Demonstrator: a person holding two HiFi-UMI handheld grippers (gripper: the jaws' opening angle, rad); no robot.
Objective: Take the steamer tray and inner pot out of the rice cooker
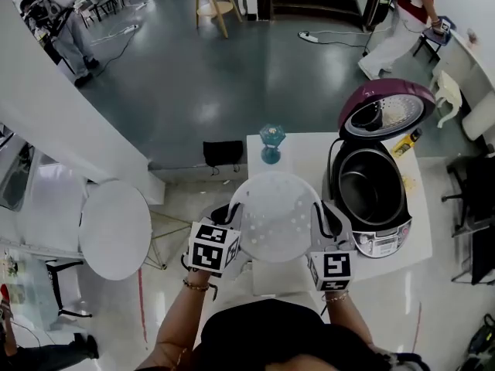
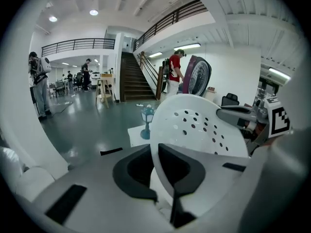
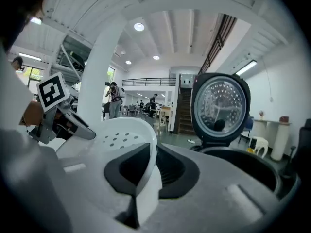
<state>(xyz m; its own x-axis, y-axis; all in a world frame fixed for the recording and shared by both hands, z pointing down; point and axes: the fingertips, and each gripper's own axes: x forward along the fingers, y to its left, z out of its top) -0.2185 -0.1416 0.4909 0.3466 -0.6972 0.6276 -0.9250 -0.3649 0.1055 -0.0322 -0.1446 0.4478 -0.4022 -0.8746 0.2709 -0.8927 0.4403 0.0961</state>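
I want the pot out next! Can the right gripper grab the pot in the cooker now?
Probably not yet: the right gripper is shut on the steamer tray. The lid is open and the inner pot uncovered, so the way looks free once the tray is down.

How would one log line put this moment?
left gripper, right gripper: shut on steamer tray | inner pot: inside rice cooker | lid: open

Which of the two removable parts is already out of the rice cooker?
The white perforated steamer tray, gripped at opposite rim edges by the left tool and right tool. The dark inner pot sits inside the rice cooker.
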